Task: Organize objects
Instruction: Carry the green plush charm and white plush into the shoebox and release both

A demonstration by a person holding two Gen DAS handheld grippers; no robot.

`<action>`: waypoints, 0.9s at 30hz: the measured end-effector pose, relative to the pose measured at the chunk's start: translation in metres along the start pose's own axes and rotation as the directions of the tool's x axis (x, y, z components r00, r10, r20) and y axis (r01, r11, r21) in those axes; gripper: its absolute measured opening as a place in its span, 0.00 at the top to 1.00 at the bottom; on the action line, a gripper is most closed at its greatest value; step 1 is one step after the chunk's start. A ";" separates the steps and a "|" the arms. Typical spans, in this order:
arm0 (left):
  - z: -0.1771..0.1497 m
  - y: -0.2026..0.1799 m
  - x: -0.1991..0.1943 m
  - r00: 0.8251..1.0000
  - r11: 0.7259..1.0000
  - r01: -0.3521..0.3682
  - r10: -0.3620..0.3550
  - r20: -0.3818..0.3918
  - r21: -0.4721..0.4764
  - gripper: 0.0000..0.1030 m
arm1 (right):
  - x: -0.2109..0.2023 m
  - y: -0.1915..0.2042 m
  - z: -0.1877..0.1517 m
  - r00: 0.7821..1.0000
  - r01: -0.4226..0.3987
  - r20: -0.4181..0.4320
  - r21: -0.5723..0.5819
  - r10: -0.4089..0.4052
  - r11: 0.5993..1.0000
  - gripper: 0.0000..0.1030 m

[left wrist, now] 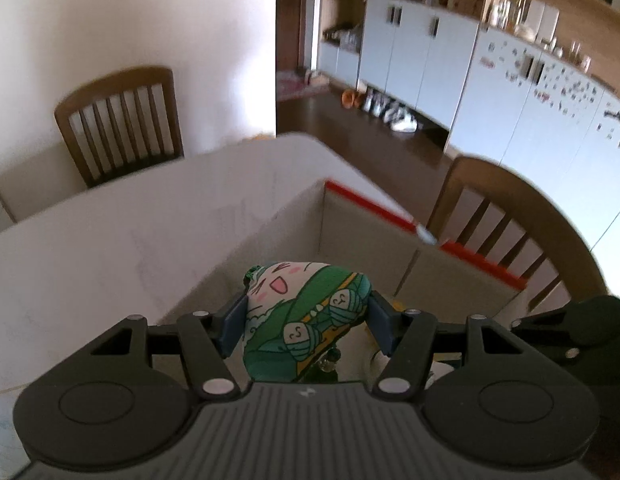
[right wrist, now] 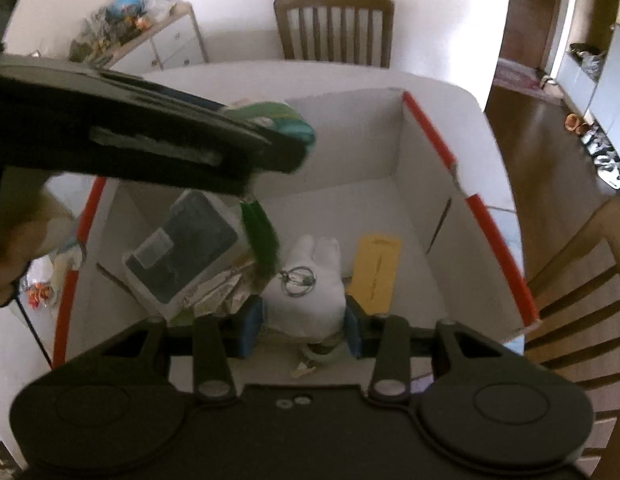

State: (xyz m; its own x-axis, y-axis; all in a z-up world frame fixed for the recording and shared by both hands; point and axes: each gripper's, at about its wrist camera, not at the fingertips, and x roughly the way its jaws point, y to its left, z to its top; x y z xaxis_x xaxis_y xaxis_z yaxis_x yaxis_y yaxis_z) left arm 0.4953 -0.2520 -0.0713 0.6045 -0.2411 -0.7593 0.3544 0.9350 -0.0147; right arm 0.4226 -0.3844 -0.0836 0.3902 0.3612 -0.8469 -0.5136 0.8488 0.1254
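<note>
My left gripper (left wrist: 307,320) is shut on a green cartoon-print plush pouch (left wrist: 310,312) and holds it over the open cardboard box (left wrist: 362,224) with red-edged flaps. The same pouch (right wrist: 277,120) shows in the right wrist view, with a green tassel (right wrist: 261,240) hanging below the left gripper. My right gripper (right wrist: 303,330) is shut on a white plush toy (right wrist: 310,292) with a metal key ring (right wrist: 297,280), held above the box floor (right wrist: 338,200).
In the box lie a dark flat packet in a clear wrapper (right wrist: 181,244), a yellow card (right wrist: 374,264) and crumpled wrapping. The box stands on a white table (left wrist: 109,248). Wooden chairs (left wrist: 121,120) (right wrist: 582,288) stand around it.
</note>
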 end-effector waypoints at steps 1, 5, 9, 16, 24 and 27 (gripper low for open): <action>-0.001 0.000 0.008 1.000 1.000 -0.004 0.004 -0.021 0.003 0.39 | 0.004 0.000 0.000 1.000 0.001 -0.012 -0.003 -0.001 1.000 0.60; -0.005 0.002 0.027 0.997 1.000 -0.008 0.008 -0.073 0.005 0.39 | 0.015 -0.005 0.000 0.999 -0.009 -0.050 0.016 0.010 1.000 0.60; -0.008 0.000 0.041 0.995 1.000 -0.001 0.002 -0.103 0.010 0.38 | 0.016 -0.004 0.002 0.999 -0.014 -0.049 0.007 0.014 1.000 0.60; -0.015 0.001 0.062 0.982 1.000 -0.020 0.023 -0.187 0.018 0.37 | 0.011 -0.002 0.000 0.999 0.007 -0.043 -0.016 -0.008 1.000 0.58; -0.024 0.007 0.069 0.972 1.000 -0.006 0.004 -0.236 -0.008 0.32 | 0.005 -0.003 -0.001 1.000 -0.005 -0.027 -0.031 0.004 0.999 0.49; -0.024 0.004 0.064 0.976 1.000 0.000 0.001 -0.218 0.004 0.31 | -0.001 -0.006 -0.003 1.000 -0.009 -0.001 -0.014 0.009 1.000 0.36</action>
State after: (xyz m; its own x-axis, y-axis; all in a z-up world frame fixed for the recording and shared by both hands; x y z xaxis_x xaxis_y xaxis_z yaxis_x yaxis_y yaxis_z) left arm 0.5186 -0.2574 -0.1358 0.4345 -0.1775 -0.8830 0.3575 0.9339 -0.0118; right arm 0.4234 -0.3907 -0.0851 0.3842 0.3686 -0.8465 -0.5280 0.8398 0.1261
